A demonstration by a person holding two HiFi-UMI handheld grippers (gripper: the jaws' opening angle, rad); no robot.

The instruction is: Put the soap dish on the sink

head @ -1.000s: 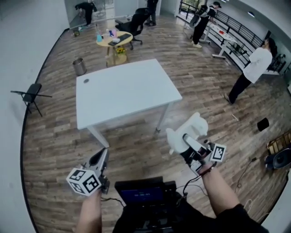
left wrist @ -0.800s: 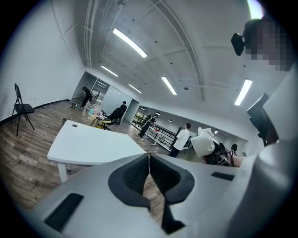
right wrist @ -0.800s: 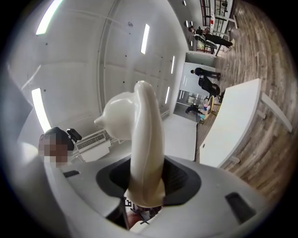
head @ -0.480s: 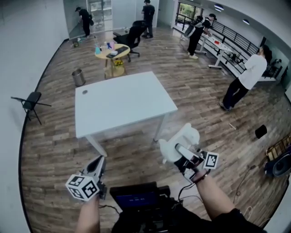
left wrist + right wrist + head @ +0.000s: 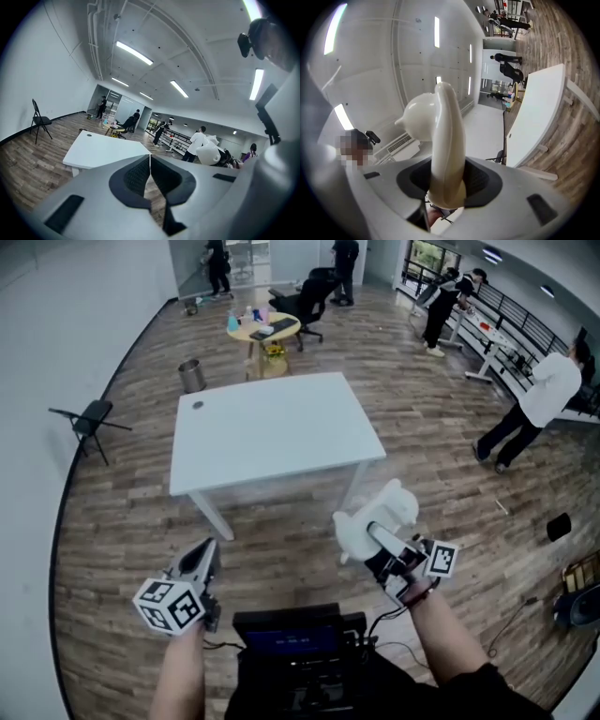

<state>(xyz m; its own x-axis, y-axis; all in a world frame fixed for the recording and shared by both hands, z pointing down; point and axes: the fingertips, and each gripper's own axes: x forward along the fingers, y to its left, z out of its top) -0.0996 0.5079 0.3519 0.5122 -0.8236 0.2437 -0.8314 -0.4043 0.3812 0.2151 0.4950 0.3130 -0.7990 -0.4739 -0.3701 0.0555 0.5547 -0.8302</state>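
Soap dish [image 5: 373, 518] sits clamped upright between the right gripper [image 5: 386, 549] jaws.

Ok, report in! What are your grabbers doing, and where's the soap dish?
Left gripper shut, empty. Right gripper shut on the soap dish, held in the air. No sink in view; only a white table ahead.

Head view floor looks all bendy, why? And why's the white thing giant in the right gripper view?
Head view: the wide-angle lens curves the floor toward the edges. Right gripper view: the soap dish sits close to the lens, so it looks huge.
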